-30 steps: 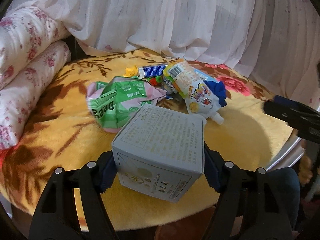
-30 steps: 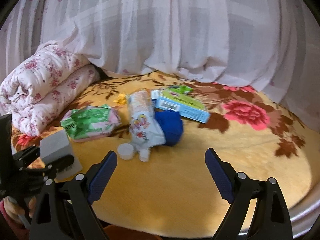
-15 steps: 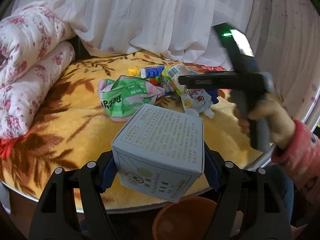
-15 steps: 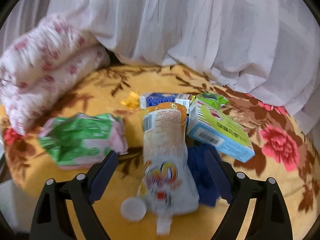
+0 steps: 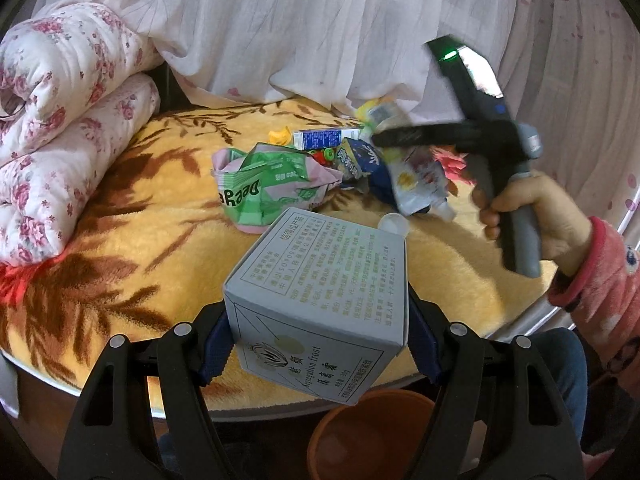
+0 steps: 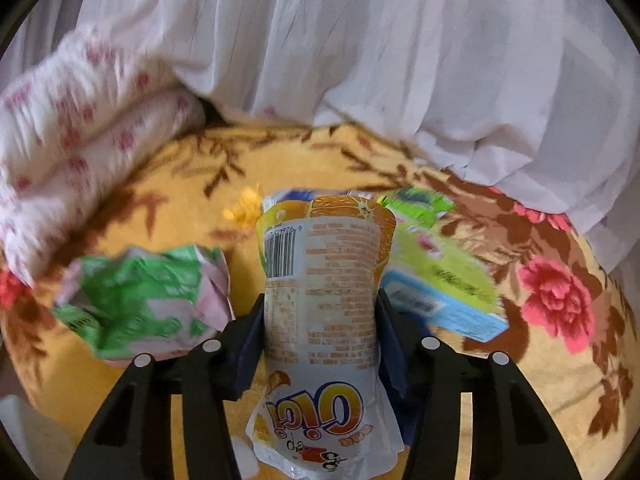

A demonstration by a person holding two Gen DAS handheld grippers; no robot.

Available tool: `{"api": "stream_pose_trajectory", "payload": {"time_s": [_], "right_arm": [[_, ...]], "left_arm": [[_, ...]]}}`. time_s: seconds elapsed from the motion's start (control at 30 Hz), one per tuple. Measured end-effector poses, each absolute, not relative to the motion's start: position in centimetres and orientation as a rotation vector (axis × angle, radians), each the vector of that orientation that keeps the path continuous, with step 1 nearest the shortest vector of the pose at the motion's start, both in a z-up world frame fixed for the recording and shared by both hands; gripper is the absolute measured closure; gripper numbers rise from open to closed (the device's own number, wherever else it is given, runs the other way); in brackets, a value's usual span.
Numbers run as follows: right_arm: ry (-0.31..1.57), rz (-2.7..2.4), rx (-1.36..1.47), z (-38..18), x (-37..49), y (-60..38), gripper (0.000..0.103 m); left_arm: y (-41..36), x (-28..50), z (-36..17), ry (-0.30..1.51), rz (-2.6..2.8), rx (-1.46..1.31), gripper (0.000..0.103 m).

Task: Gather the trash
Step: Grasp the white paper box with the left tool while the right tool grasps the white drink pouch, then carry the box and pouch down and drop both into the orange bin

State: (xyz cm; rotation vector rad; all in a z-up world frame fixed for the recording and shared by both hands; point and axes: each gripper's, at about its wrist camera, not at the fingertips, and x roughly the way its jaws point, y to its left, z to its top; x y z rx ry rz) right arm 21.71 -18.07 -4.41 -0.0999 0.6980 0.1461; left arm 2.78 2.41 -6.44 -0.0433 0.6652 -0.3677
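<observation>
My left gripper (image 5: 318, 336) is shut on a grey carton box (image 5: 320, 304), held over the bed's front edge above an orange bin (image 5: 376, 436). My right gripper (image 6: 320, 336) is shut on a white and orange drink pouch (image 6: 324, 304), spout toward me; it also shows in the left wrist view (image 5: 416, 176), where the right gripper (image 5: 404, 140) reaches in from the right. On the blanket lie a crumpled green and pink wrapper (image 6: 140, 304) (image 5: 268, 184), a green and blue box (image 6: 440, 292), a blue and white box (image 5: 320, 138) and a white cap (image 5: 394, 224).
A yellow flowered blanket (image 5: 132, 240) covers the round bed. A rolled floral quilt (image 5: 60, 128) lies at the left and white curtain cloth (image 5: 300, 32) hangs behind. A yellow scrap (image 5: 280, 136) and a dark blue wrapper (image 5: 360, 160) lie in the pile.
My right gripper moved in over the pile and shut on the drink pouch. My left gripper drew back with the carton box, and the orange bin came into view below it.
</observation>
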Motion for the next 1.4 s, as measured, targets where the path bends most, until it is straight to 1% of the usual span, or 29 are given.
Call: {"api": "stream_pose_trajectory", "payload": {"time_s": [0.17, 0.3, 0.47, 0.63, 0.9, 1.13, 1.4], "right_arm": [[0.638, 0.188, -0.011, -0.7, 18.5, -20.5, 0.052], [0.586, 0.235, 0.008, 2.0, 14.1, -21.6, 0.052], [0.543, 0.275, -0.024, 2.7, 8.7, -21.8, 0.052], [0.586, 0.33, -0.008, 0.4, 3.7, -22.0, 0.052], [0.695, 0.372, -0.011, -3.9, -1.5, -21.8, 0.051], [0.825, 0.393, -0.012, -8.8, -3.1, -21.0, 0.051], [0.99, 0.371, 0.008, -15.4, -2.3, -20.2, 0.051]], "left_arm": [[1.7, 1.9, -5.7, 0.652, -0.383, -0.029, 0.033], [0.8, 1.0, -4.8, 0.64, -0.404, -0.012, 0.033], [-0.3, -0.3, -4.6, 0.648, -0.428, 0.021, 0.033], [-1.3, -2.0, -5.5, 0.69, -0.457, 0.066, 0.033], [-3.0, -4.0, -8.7, 0.802, -0.514, 0.13, 0.033], [-4.6, -4.3, -14.0, 0.997, -0.551, 0.176, 0.033], [-4.4, -2.7, -20.6, 1.258, -0.484, 0.158, 0.033]]}}
